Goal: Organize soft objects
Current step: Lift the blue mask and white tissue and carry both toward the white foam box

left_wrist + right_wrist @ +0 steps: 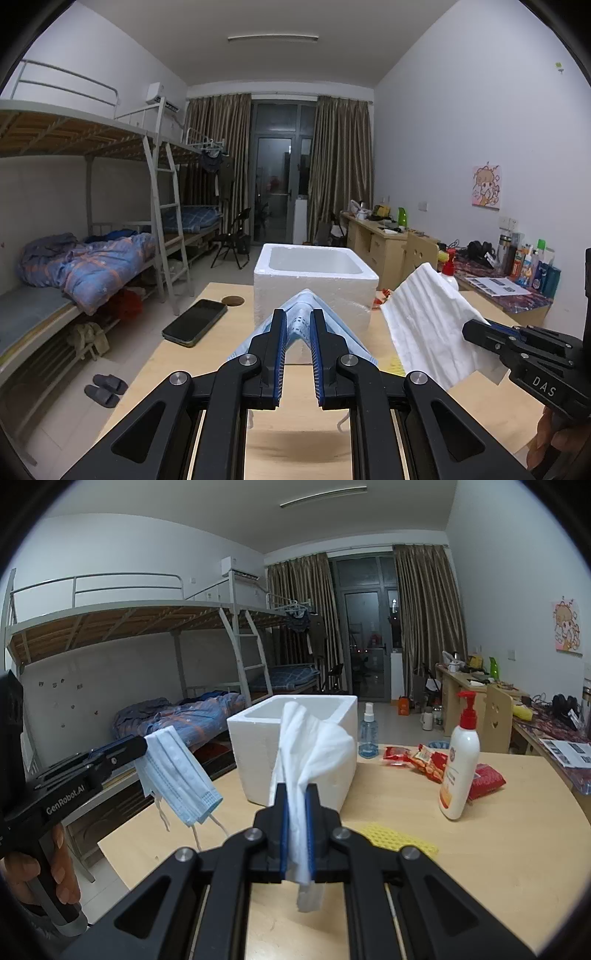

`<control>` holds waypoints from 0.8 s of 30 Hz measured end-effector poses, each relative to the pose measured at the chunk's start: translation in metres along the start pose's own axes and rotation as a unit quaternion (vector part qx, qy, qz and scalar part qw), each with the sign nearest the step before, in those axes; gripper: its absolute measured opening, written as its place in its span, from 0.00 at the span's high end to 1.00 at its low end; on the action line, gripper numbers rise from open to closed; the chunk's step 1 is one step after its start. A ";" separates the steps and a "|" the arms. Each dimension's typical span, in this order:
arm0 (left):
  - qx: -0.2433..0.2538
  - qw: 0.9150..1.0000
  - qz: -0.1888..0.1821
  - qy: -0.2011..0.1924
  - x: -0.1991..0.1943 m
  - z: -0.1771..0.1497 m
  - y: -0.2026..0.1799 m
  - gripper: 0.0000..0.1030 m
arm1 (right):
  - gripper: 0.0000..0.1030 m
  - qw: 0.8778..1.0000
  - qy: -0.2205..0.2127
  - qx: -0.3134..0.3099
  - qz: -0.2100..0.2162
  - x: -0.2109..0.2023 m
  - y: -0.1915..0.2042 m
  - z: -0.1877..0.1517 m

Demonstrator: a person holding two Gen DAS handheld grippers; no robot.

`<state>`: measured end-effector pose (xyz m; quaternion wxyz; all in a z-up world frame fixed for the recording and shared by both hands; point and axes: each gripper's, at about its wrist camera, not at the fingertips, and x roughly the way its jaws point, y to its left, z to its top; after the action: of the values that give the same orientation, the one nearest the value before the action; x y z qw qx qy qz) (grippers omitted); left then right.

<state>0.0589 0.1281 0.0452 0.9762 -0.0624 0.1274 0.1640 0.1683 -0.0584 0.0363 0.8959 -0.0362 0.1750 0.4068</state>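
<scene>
The foam box [314,280] has its lower front wall hidden behind the face mask [299,325] in the left wrist view; in the right wrist view the tissue [310,749] covers its near corner. The box floor cannot be seen. The yellow sponge [399,840], at 4 o'clock from the box, is partly hidden by the right gripper [296,797]. The lotion bottle [460,768] label is too small to read. The phone [195,320] screen is dark.
</scene>
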 end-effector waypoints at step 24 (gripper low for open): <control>-0.005 1.000 -0.006 -0.014 0.021 0.036 0.007 0.87 | 0.89 1.000 -0.002 -0.010 0.004 0.020 0.011 0.034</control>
<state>0.0838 0.1465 0.0731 0.9785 -0.0662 0.1122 0.1599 0.1825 -0.0294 0.0623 0.8942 -0.0435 0.1689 0.4123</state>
